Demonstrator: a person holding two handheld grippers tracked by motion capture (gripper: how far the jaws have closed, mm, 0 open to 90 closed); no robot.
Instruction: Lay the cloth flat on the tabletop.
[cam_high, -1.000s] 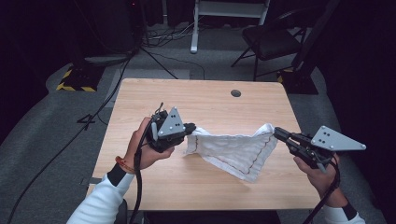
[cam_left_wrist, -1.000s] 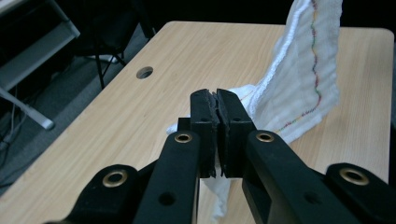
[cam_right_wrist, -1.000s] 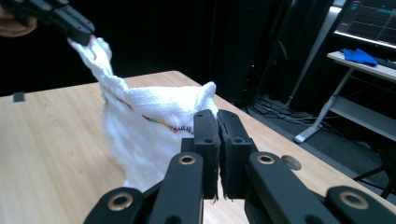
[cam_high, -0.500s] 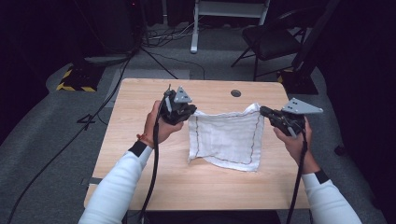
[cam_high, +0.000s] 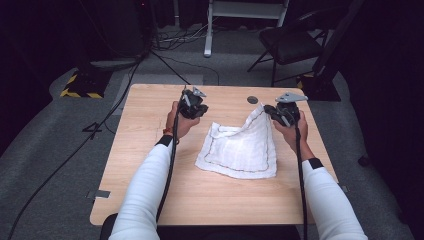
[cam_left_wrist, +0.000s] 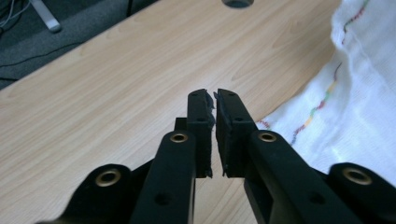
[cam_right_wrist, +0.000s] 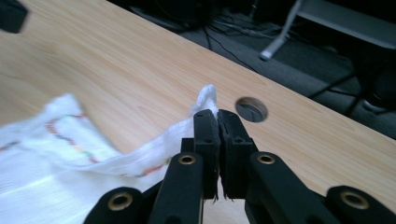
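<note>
- Your left fingers (cam_left_wrist: 218, 122) stand a narrow slit apart with nothing between them; they have just been opening, and the cloth (cam_high: 239, 150) corner they would hold lies free beside them.
- Left gripper (cam_high: 192, 106) hangs over bare surface (cam_high: 150, 125), just off the cloth's far-left corner, not touching it.
- Your right fingers (cam_right_wrist: 208, 135) are pinched tight on the cloth's far-right corner; a small tuft of fabric pokes out past the tips in the right gripper view.
- Right gripper (cam_high: 281, 114) holds that corner lifted, so the cloth's right edge rises off the surface in a peak.
- The cloth is white with a coloured stitched border, lying mid-surface, slightly right of centre; most of it is spread flat and open, near edge down.
- Round hole (cam_high: 252, 100) in the surface sits just beyond the cloth, between your two grippers.
- Progress, as I judge it: the spread-out looks mostly done, left side already let go.
- Left to do: lower and release the right corner, then likely smooth the raised right edge; whether a fold follows I can't tell.
</note>
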